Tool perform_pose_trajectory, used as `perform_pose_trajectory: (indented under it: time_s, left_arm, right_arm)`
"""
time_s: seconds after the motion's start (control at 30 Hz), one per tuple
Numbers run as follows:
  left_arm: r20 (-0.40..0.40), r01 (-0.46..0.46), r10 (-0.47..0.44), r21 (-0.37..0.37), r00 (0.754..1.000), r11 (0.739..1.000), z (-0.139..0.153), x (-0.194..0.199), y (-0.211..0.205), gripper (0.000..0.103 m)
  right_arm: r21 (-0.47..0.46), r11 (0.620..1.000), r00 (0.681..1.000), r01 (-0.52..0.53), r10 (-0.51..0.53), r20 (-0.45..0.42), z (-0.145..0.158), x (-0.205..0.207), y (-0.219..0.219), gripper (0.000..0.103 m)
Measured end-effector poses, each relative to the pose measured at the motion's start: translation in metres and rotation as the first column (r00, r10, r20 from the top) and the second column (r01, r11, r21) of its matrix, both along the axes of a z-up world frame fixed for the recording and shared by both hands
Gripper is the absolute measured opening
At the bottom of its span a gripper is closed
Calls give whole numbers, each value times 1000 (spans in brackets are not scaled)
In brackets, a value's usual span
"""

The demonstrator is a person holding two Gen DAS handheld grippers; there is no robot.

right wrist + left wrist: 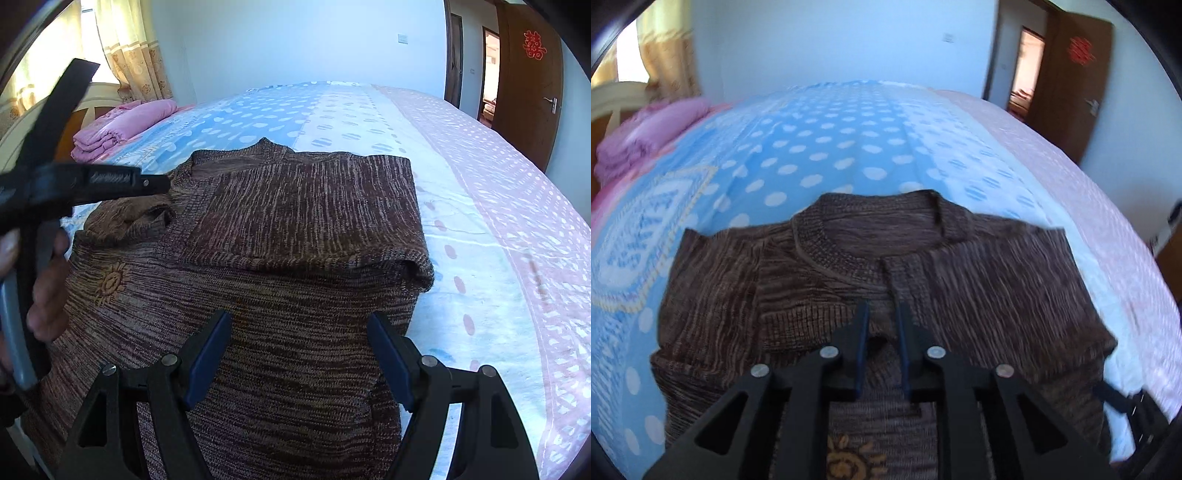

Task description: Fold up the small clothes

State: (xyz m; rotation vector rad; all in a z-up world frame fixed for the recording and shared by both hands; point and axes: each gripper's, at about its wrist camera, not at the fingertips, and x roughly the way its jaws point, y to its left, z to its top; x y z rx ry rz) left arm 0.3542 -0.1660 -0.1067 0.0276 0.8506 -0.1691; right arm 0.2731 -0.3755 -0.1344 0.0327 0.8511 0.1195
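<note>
Left wrist: sweater (pixel 886 280) fills centre and lower frame on the bed (pixel 831 140), collar toward the top, hem toward me, long axis running up-frame. My left gripper (pixel 883 314) sits over the chest just below the collar, jaws a narrow slit, nothing pinched between them that I can see.

Right wrist: sweater's right side is folded over, sleeve lying across centre frame. Right gripper (pixel 299 325) hovers over the lower body, jaws wide, empty. Left gripper enters at mid left, nearer the loose left sleeve (pixel 129 218), so my guess is that fold is its job.
</note>
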Motion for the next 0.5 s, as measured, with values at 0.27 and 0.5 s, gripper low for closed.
perform_pose_trajectory:
  time_s: [0.27,0.5]
  left_arm:
    - [266,-157,87,256,960,954,28,-38,92,85]
    - [133,-347,320,374,938,860,-23,14,196,84]
  right_arm:
    - [-12,999,997,38,-37,62,12,-6,1,77]
    - [-37,995,993,-96,99,66,43,24,69,77]
